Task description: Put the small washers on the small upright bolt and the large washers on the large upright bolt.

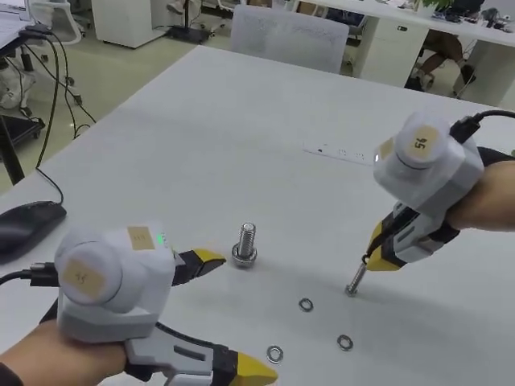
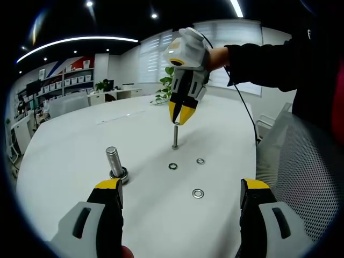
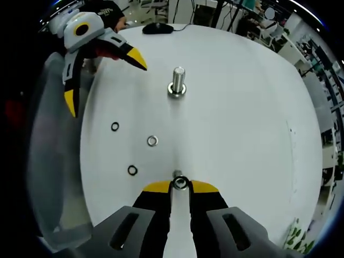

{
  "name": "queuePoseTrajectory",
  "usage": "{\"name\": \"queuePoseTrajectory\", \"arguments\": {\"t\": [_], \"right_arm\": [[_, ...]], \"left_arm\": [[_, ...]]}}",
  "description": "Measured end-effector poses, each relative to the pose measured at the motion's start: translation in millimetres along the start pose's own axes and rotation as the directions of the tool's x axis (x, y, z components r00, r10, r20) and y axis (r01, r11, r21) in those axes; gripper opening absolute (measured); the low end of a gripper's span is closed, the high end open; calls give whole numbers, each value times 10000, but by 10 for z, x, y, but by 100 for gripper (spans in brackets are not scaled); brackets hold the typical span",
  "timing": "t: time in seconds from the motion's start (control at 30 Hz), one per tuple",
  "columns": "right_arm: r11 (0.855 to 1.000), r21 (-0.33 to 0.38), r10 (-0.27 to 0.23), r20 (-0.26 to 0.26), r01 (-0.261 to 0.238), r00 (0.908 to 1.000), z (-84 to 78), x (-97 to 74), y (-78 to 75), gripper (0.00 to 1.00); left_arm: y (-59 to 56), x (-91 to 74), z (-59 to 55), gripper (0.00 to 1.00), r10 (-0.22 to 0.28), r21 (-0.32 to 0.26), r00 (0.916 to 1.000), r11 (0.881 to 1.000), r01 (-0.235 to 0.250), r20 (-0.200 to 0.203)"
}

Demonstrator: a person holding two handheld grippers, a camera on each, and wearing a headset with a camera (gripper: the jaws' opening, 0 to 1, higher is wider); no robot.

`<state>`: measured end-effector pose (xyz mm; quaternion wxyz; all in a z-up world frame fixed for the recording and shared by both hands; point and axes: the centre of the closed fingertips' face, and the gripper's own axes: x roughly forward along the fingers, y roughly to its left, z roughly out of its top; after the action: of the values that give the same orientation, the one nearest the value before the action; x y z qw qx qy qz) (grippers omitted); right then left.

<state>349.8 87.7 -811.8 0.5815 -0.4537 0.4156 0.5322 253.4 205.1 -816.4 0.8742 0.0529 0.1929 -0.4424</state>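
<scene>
The large bolt (image 1: 245, 242) stands upright mid-table with a washer at its base; it also shows in both gripper views (image 2: 113, 160) (image 3: 177, 81). The thin small bolt (image 1: 355, 280) (image 2: 175, 137) stands to its right. My right gripper (image 1: 376, 259) (image 3: 181, 186) hovers over the small bolt's top, shut on a small washer (image 3: 181, 183). Three washers lie loose on the table (image 1: 306, 305) (image 1: 344, 342) (image 1: 274, 354). My left gripper (image 1: 233, 315) (image 2: 183, 188) is open and holds nothing, low over the table near the large bolt.
A black mouse (image 1: 28, 223) and cables lie at the table's left edge. A white power strip (image 1: 338, 153) lies further back. A mesh chair (image 1: 286, 36) stands at the far end, and another chair (image 2: 301, 161) is beside the table.
</scene>
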Motion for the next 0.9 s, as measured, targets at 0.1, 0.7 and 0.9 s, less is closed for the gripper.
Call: {"name": "queuePoseTrajectory", "arguments": {"t": [0.1,0.7,0.9], "right_arm": [[10000,11,36,5,-36,10000,1,7,1,13],[9998,75,210,-68,-210,9998,-25,104,3,13],[9995,73,305,-107,-304,9995,-25,170,7,13]], "left_arm": [[-4,4,8,91,-22,16,10000,10000,22,16],[-2,9,4,90,-19,12,10000,10000,19,-8],[4,3,-2,90,11,-13,10000,10000,-11,-33]]}}
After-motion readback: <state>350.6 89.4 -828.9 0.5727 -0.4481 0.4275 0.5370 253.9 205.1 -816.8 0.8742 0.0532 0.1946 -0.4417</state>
